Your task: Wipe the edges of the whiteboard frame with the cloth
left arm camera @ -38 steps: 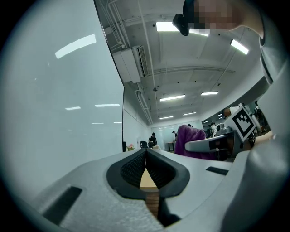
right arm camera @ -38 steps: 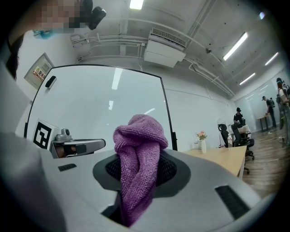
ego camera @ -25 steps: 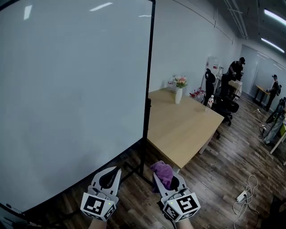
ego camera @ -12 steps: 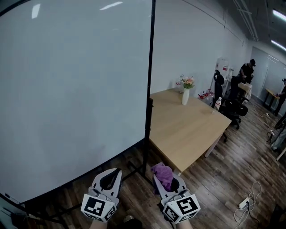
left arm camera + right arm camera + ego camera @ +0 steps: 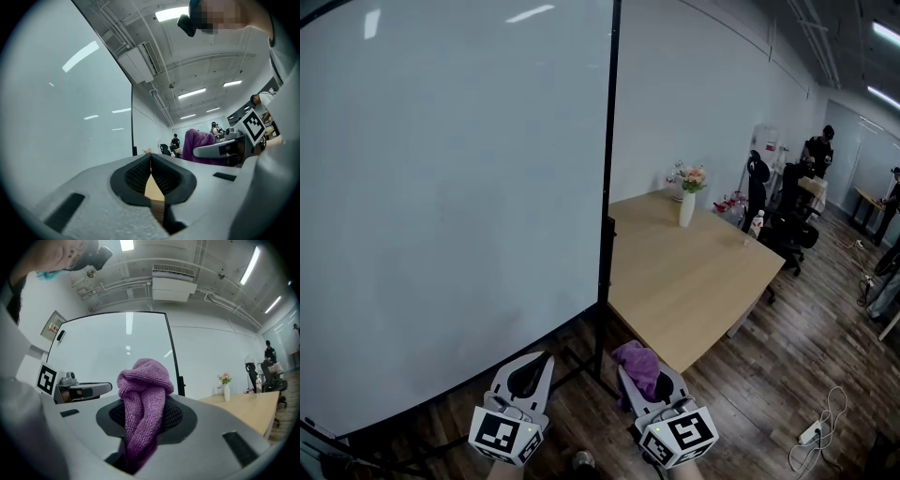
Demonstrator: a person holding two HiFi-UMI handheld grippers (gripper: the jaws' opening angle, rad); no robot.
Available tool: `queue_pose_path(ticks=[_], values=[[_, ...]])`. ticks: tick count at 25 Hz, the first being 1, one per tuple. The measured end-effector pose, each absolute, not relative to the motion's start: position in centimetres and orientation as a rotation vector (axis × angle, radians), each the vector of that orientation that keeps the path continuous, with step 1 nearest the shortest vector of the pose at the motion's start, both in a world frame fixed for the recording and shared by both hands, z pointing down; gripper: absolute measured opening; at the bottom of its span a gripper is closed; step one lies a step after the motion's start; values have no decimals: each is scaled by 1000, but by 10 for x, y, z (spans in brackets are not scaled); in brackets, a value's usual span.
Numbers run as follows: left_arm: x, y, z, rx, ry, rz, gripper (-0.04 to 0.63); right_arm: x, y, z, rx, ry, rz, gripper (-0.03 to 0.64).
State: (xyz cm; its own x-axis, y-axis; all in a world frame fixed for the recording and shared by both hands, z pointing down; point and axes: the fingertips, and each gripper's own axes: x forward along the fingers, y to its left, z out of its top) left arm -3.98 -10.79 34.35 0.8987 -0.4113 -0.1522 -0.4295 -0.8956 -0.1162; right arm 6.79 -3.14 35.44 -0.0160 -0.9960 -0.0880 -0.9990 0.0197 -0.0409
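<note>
Cloth (image 5: 143, 394), purple and bunched, is clamped between the jaws of my right gripper (image 5: 140, 422). A rounded fold stands up above the pads and the rest hangs down through the gap. In the head view the same cloth (image 5: 637, 362) sits at 6 o'clock, low in the picture, with my right gripper (image 5: 645, 380) just under it. My left gripper (image 5: 528, 373) is at 7 o'clock, level with the right one and apart from it. In its own view the left gripper (image 5: 151, 164) has both jaws pressed together along one seam with nothing between them, only a sliver of tan table surface showing below the pads. The whiteboard (image 5: 450, 187) fills the head view from 8 o'clock round to 12 o'clock. Its black frame (image 5: 607, 169) runs upright down the middle of the picture, and its lower end is at 11 o'clock from the cloth. No contact between cloth and frame shows in any view. A wooden table (image 5: 694, 272) lies at 3 o'clock of the frame, carrying a white vase (image 5: 687, 208) with flowers at its far end. People (image 5: 818, 155) stand at 2 o'clock, well off, and a power strip (image 5: 811, 433) lies on the plank floor (image 5: 769, 375) at 4 o'clock.
</note>
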Motion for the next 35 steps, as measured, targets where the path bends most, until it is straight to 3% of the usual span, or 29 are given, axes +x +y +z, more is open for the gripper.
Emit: queue_pose_path(ticks=[35], values=[[52, -226, 325, -2841, 691, 197, 17, 147, -173, 337, -1995, 2268, 122, 116]])
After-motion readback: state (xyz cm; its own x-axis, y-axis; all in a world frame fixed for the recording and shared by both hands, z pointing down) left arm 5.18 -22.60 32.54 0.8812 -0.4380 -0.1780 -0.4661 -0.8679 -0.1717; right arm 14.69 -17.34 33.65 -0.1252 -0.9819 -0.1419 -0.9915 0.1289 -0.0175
